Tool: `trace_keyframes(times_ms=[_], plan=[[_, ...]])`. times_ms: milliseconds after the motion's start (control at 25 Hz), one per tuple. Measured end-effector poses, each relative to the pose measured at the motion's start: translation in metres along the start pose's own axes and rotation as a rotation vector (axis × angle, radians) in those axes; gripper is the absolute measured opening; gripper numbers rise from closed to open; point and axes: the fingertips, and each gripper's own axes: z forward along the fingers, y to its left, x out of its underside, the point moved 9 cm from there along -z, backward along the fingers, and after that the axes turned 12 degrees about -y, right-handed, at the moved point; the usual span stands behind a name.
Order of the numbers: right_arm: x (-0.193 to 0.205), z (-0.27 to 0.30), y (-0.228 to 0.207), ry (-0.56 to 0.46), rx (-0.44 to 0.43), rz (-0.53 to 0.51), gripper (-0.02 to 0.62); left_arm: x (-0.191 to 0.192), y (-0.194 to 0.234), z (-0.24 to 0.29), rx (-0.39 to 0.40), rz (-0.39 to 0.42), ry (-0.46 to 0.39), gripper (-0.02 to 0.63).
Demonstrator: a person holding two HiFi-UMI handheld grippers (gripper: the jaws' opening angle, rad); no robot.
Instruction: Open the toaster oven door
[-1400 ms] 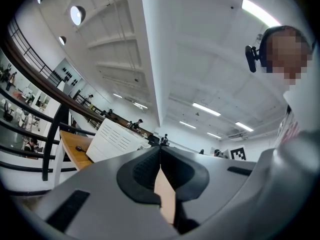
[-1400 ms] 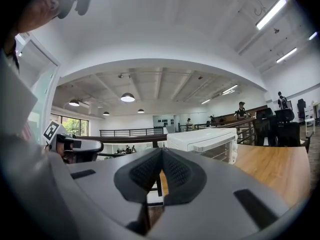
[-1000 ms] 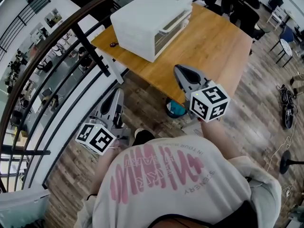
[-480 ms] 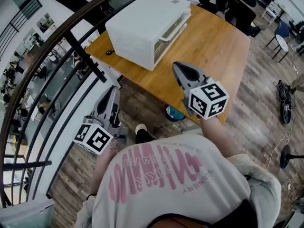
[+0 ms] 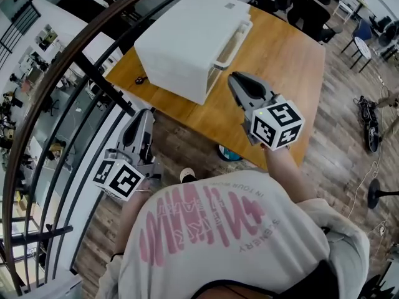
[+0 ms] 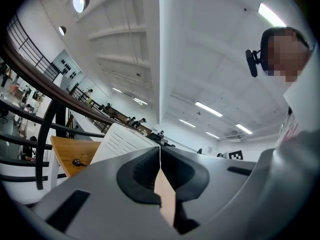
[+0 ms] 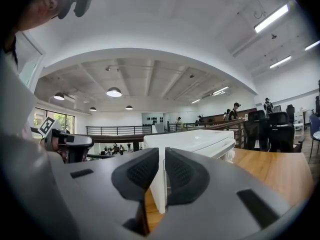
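Both empty: left gripper (image 6: 160, 151) closed; right gripper (image 7: 162, 156) just parting slightly.

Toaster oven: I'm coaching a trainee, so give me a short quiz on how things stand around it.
1. True or false: the oven door is open.
2. The left gripper's jaws are: A apart, B together, C on the handle.
3. Fill in: the oven stands on a wooden ____.
Key: 1 false; 2 B; 3 table.
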Motion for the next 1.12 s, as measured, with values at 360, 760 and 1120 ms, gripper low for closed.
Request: trace_keyframes(times_ms=[360,760,1120], plan=[[-0.009,0.039,-0.006,-0.001,0.029,-0.133,0.067,-0.019,0.042,0.034,0.052,-0.017,0.021,0.021],[0.004,0.062,-0.003,0.205,0.01,-0.427,0.077,-0.023,0.072,0.057,0.094,-0.053,0.027,0.021],[0.017,0.075,-0.004,0.336,-0.035,-0.52,0.089,-0.019,0.075,0.063,0.107,-0.068,0.035,0.021]])
